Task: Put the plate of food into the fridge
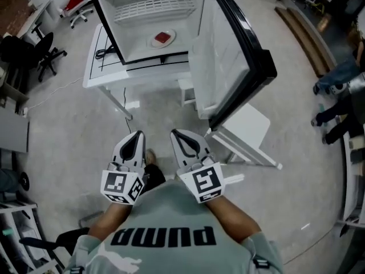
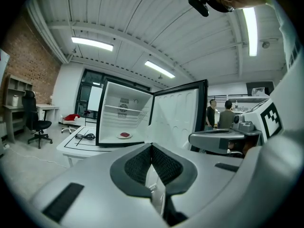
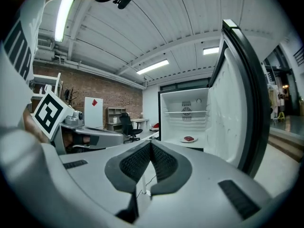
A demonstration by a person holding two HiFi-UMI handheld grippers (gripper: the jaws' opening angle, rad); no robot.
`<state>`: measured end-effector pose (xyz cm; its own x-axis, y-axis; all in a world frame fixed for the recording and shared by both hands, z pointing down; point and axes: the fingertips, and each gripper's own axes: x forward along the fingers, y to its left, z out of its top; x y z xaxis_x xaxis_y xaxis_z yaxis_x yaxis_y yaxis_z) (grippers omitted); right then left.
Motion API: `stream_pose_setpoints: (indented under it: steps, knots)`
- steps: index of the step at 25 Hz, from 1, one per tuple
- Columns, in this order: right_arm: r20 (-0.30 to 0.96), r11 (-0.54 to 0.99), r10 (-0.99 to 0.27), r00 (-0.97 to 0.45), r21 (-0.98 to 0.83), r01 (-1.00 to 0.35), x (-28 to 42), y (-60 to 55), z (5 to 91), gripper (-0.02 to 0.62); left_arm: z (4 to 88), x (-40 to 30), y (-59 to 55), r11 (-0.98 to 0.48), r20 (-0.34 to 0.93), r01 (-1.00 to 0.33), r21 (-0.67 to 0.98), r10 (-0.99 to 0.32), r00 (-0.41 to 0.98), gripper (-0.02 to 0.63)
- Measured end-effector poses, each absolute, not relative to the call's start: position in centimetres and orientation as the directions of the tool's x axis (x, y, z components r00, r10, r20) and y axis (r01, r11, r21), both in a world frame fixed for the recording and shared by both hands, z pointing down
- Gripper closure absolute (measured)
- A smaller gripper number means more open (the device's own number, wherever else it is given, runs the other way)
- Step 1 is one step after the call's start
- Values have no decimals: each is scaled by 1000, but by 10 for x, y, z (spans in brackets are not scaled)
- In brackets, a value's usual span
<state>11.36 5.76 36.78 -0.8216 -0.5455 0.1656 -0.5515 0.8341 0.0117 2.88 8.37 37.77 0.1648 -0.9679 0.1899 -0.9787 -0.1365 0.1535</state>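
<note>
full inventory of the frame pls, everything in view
fridge: one, white inside, on the table
door: one, white lining, black edge, open to the right
wire shelf: one, white, upper fridge
plate: one, white, fridge floor
food: one piece, red, on the plate
table: one, white, under the fridge
cable: one, black, on the table left of the fridge
office chair: at least one, black, far left
people: two, dark tops, beyond the door
left gripper: white-grey, fingers together, empty
right gripper: white-grey, fingers together, empty
</note>
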Motion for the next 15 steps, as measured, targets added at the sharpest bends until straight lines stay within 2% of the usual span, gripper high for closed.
stream_pose_setpoints:
  steps: [15]
  knots:
    - [188,845,-521,-833,-28,-535,153,93,400,591,406,71,120,-133,233,-984,121,-959,158,601]
